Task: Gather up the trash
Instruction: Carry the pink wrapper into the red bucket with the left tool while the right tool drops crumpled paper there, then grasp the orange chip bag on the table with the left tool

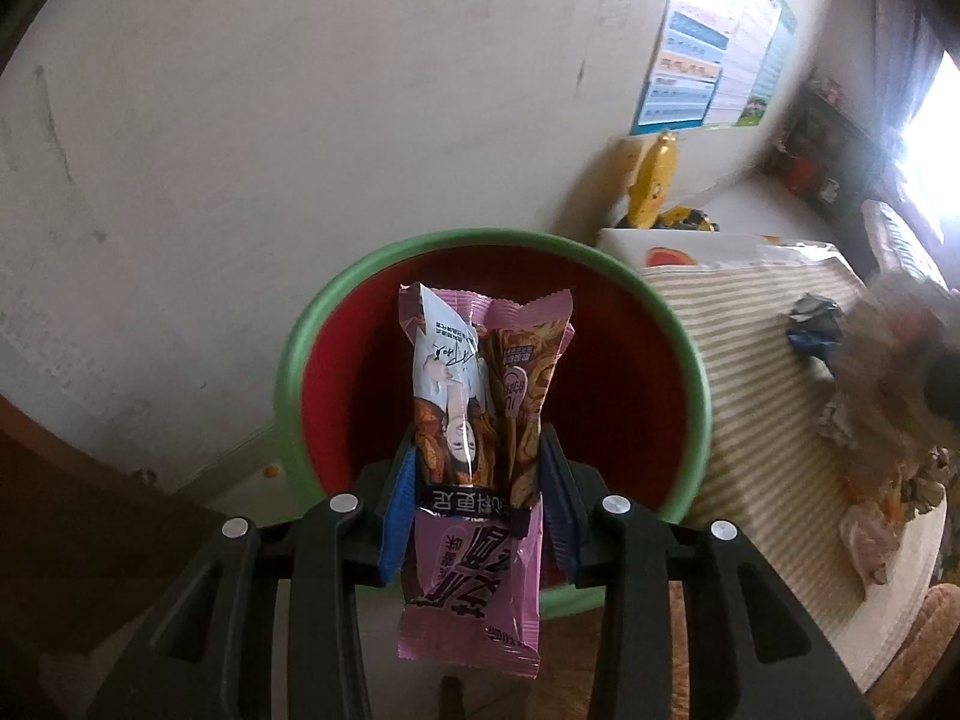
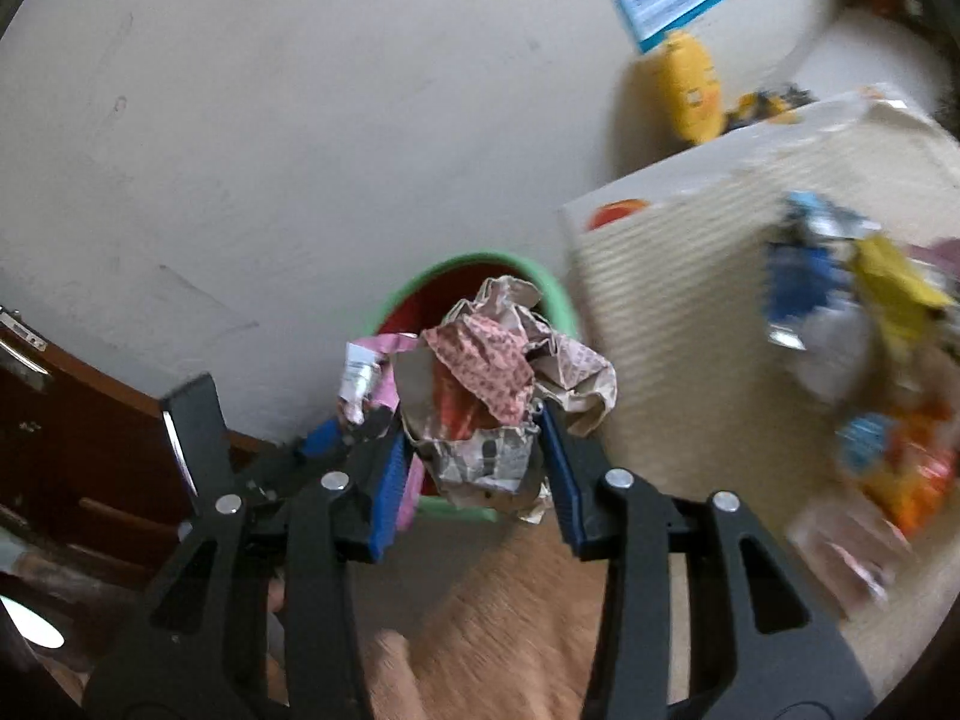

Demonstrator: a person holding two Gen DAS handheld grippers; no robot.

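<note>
Two hand-held grippers: left (image 1: pixel 477 468) clamps pink wrapper (image 1: pixel 474 456); right (image 2: pixel 474 450) clamps paper wad (image 2: pixel 510 396); one bin (image 1: pixel 696 360).

Yellow plush toy (image 2: pixel 687 87) against wall — poster (image 1: pixel 696 75) above it.

The bin (image 1: pixel 288 372) stands with its mouth wide and its red inside bare, so there's room to go in from above. The wall (image 1: pixel 240 150) closes it off behind, and the striped desk (image 1: pixel 750 420) presses close on one side, its edge just beside the green rim. Loose wrappers (image 2: pixel 870 360) crowd the desk top. A dark wooden cabinet (image 2: pixel 78 450) stands on the bin's other side.
</note>
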